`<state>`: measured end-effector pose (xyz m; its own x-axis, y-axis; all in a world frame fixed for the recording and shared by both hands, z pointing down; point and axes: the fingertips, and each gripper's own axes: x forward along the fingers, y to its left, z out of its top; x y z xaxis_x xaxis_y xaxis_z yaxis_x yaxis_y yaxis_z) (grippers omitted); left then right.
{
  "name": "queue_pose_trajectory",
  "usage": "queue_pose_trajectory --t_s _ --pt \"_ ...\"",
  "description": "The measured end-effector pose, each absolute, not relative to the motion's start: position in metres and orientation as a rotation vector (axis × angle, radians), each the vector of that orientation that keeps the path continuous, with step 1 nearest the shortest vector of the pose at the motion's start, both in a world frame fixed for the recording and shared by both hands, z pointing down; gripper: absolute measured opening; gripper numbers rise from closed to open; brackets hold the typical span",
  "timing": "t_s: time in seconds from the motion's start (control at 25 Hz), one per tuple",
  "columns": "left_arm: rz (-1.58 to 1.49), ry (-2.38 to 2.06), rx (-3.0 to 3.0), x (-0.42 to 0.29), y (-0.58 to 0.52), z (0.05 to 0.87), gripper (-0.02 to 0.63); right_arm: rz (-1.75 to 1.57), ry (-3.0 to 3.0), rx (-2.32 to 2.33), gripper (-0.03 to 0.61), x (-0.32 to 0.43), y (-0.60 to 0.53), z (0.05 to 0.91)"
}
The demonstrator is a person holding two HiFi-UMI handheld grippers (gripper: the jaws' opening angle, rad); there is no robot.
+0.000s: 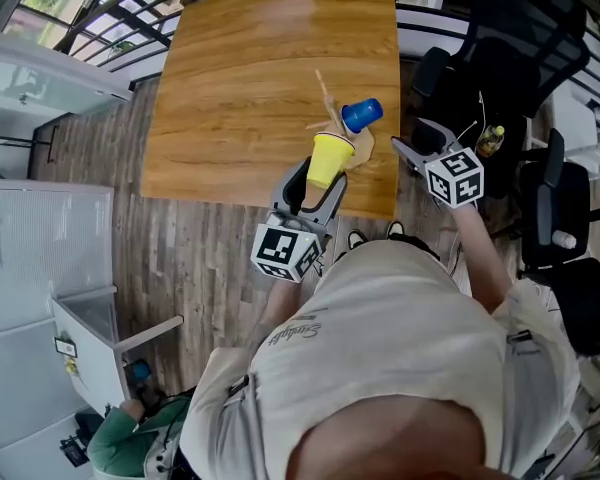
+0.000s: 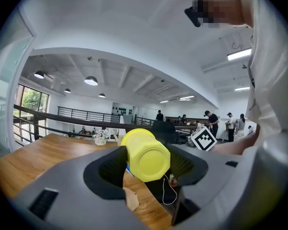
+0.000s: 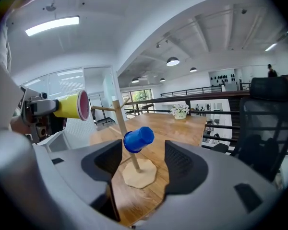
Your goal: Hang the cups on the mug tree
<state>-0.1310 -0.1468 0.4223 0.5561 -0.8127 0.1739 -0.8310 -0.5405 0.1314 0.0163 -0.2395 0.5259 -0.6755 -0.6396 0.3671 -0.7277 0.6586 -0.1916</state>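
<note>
Two jaws of the left gripper [image 2: 148, 172] are clamped on the yellow cup [image 2: 146, 157], on its side wall near the closed end. The open mouth points away, toward the mug tree [image 3: 119, 128]. The cup is judged light, thin-walled and smooth, so apply moderate pressure only: the wall may flex or slip. This hold leaves the mouth free for a peg. The right gripper [image 3: 143, 169] has its jaws apart, gripping nothing. Beyond them the blue cup [image 3: 138, 139] hangs on a branch. The tree stands near the table [image 1: 250, 78] edge.
</note>
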Motion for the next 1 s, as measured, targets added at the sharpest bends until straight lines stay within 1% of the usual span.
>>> queue_pose_trajectory --t_s 0.32,0.68,1.0 --pt "0.222 -1.410 2.533 -0.123 -0.161 0.437 0.268 0.469 -2.638 1.100 0.243 0.031 -0.242 0.521" --pt "0.284 -1.455 2.479 -0.119 -0.178 0.447 0.268 0.457 -2.652 1.079 0.238 0.039 -0.257 0.517" --pt "0.311 -1.471 2.467 -0.118 -0.193 0.457 0.268 0.443 -2.670 1.021 0.219 0.030 -0.264 0.515"
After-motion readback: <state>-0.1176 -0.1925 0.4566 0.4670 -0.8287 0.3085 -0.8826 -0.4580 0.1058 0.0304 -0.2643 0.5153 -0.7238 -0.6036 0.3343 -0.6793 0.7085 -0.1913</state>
